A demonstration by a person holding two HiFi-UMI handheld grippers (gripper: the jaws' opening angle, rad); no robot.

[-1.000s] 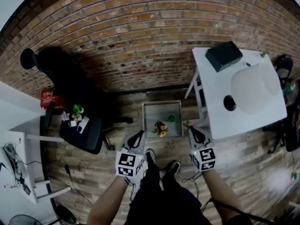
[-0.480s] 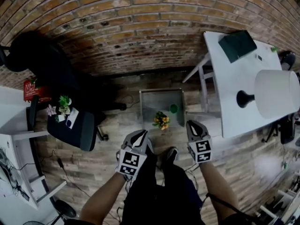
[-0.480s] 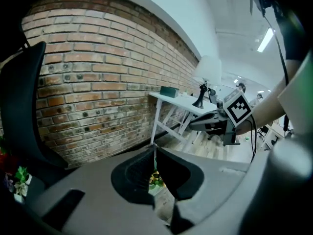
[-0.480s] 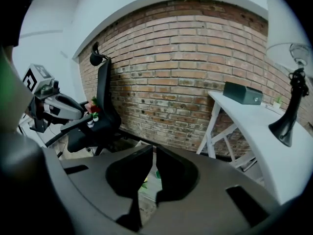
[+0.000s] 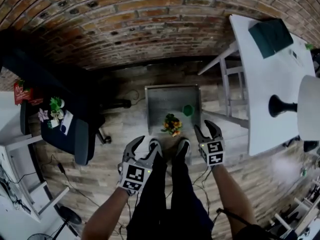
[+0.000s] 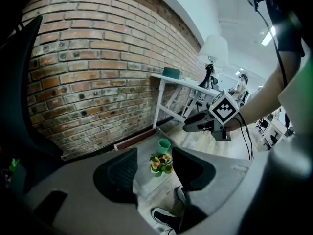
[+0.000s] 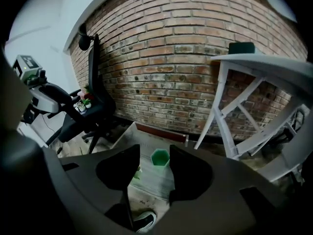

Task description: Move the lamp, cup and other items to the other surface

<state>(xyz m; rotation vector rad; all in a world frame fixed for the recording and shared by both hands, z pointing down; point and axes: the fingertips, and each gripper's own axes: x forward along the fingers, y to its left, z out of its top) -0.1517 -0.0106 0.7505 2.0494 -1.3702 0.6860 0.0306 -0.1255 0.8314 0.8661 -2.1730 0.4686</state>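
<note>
Looking steeply down, a room with a brick wall (image 5: 150, 19) and a wooden floor (image 5: 120, 129) is shown. At far left, small potted plants (image 5: 54, 115) are set on a black office chair (image 5: 77, 136).

Next, the left hand-held gripper (image 5: 145, 143) is held low, just beside the person's shoes (image 5: 183, 149). Its jaws have just been opening and are spread apart; nothing is pinched or touched.

In the middle, a low grey table (image 5: 160, 96) stands on the floor near the wall. A pot of flowers (image 5: 172, 125), orange and yellow, and a green cup (image 5: 187, 110) are placed on it, close together.

The right hand-held gripper (image 5: 205, 126) is held just right of this table. Its jaws have likewise just been opening and are spread, with nothing gripped. The green cup is seen through the gap, well ahead.

At right, a white table (image 5: 260, 84) carries a dark green box (image 5: 271, 36) and the lamp (image 5: 311, 106), white-shaded on a black base.
</note>
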